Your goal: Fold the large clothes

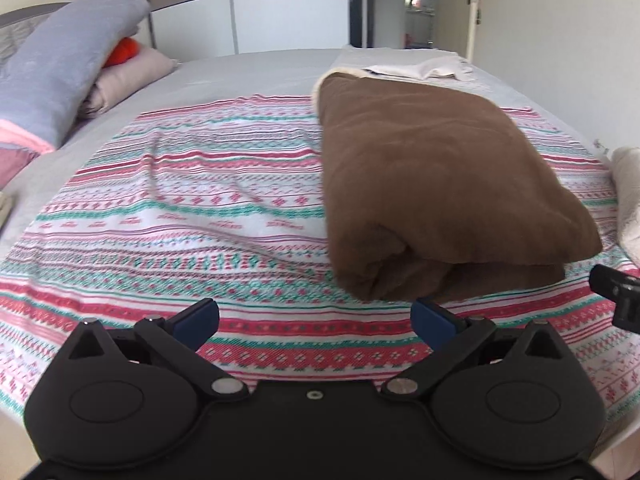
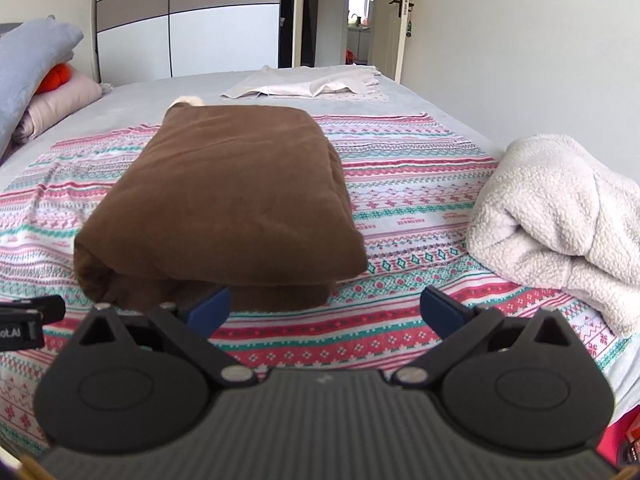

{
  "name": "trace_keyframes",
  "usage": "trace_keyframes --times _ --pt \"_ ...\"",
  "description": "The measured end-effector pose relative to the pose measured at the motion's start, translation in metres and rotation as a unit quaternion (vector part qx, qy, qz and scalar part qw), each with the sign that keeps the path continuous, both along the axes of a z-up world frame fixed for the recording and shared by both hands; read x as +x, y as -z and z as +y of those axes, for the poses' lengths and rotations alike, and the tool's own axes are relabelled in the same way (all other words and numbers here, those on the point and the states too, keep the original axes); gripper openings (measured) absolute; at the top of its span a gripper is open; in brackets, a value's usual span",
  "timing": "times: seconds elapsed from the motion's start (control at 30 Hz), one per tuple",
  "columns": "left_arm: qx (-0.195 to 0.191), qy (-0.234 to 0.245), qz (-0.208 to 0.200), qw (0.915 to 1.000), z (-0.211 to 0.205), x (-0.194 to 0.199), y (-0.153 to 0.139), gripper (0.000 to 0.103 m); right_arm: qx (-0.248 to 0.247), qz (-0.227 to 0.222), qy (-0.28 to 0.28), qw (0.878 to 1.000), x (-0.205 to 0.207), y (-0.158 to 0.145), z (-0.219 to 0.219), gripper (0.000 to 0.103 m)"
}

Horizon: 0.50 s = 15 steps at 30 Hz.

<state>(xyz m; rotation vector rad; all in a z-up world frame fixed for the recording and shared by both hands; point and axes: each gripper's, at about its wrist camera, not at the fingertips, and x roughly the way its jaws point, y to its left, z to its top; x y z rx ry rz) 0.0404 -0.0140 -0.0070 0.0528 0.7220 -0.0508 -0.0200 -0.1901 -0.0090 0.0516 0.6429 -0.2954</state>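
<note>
Our left gripper point(image 1: 314, 320) and right gripper point(image 2: 325, 308) both hang spread wide, pinching nothing, at the bed's near edge. Just past them the folded brown blanket point(image 2: 224, 196) sits on the patterned sheet point(image 1: 180, 200), with a cream fleece point(image 2: 560, 216) towards the right edge.

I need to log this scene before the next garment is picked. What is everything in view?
folded brown garment: 1, brown, centre of patterned sheet
patterned sheet: 1, pink, green, white, spread on bed
fleecy garment: 1, cream, unfolded, on the sheet's right part
pale cloth: 1, off-white, far end of bed
bedding pile: 1, blue-grey, pink, orange, far left
wardrobe: 1, white and taupe, back wall
door: 1, white, open
left gripper: 1, black, blue pads, open
right gripper: 1, black, blue pads, open
</note>
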Motion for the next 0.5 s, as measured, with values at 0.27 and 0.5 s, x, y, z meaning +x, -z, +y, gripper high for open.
trace_keyframes --times 0.27,0.5 --pt "0.004 -0.018 -0.003 0.9998 -0.0013 -0.0078 0.0031 0.103 -0.006 0.010 -0.013 1.000 -0.0007 0.0026 0.0077 0.103" --pt "0.003 -0.011 -0.001 0.9999 -0.0033 -0.0099 0.0049 0.103 -0.007 0.011 -0.014 1.000 -0.0014 0.0028 0.0081 0.103"
